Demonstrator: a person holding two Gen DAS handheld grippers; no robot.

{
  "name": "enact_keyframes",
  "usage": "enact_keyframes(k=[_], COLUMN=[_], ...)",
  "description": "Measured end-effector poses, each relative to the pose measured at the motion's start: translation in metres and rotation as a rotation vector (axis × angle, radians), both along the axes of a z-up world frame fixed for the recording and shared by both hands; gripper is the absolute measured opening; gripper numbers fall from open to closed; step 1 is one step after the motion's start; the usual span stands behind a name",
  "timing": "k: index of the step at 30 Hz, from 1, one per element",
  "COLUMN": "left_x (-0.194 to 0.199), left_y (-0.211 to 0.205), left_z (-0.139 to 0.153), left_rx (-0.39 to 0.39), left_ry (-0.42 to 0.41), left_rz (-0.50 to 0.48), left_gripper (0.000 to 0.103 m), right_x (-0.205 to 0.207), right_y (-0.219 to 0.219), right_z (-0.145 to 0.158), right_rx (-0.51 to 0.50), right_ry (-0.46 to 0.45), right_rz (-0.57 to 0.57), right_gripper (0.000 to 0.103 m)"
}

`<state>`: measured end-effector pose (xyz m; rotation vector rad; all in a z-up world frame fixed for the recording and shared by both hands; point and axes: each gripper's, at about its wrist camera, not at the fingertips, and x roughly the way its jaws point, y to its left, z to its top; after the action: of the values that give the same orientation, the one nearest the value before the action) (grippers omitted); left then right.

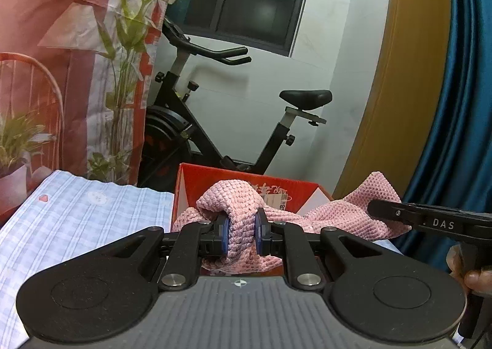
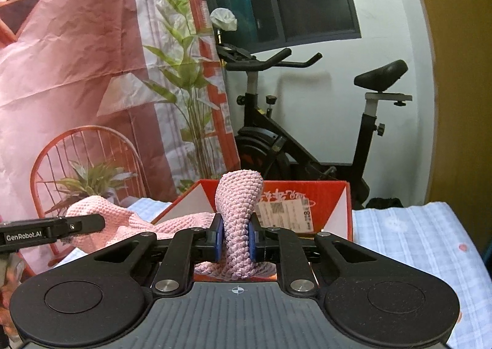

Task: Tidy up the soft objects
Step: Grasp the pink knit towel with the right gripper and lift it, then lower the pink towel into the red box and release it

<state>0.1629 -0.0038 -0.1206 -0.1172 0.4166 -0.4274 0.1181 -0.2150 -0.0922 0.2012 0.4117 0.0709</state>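
A pale blue checked cloth covers the table; an exercise bike stands far behind. Left gripper and right gripper each pinch the pink knitted cloth, lifted before the red box.

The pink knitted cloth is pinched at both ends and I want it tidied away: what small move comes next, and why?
Probably carry the pink knitted cloth forward over the open red cardboard box and lower it: both the left tongs and the right tongs grip it, and it hangs just before the box.
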Motion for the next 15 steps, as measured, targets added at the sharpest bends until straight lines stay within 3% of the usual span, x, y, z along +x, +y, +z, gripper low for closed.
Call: enact_keyframes(k=[4,9,15], left_x=[0.025,0.059,0.088], left_y=[-0.004,-0.017,-0.029], left_z=[0.005,0.007,-0.005], left_rx=[0.012,0.083,0.137], left_ry=[0.024,0.059,0.105], left_rz=[-0.031,-0.057,-0.065], left_gripper=[0.017,0.017,0.017], right_x=[0.02,0.048,0.08], right_y=[-0.008,-0.015,-0.017], right_z=[0.005,0.005,-0.007], right_rx=[-0.033,-0.046,-0.094], right_ry=[0.008,0.035,0.096], right_rz=[0.005,-0.008,-0.005], right_gripper=[0.014,0.014,0.014])
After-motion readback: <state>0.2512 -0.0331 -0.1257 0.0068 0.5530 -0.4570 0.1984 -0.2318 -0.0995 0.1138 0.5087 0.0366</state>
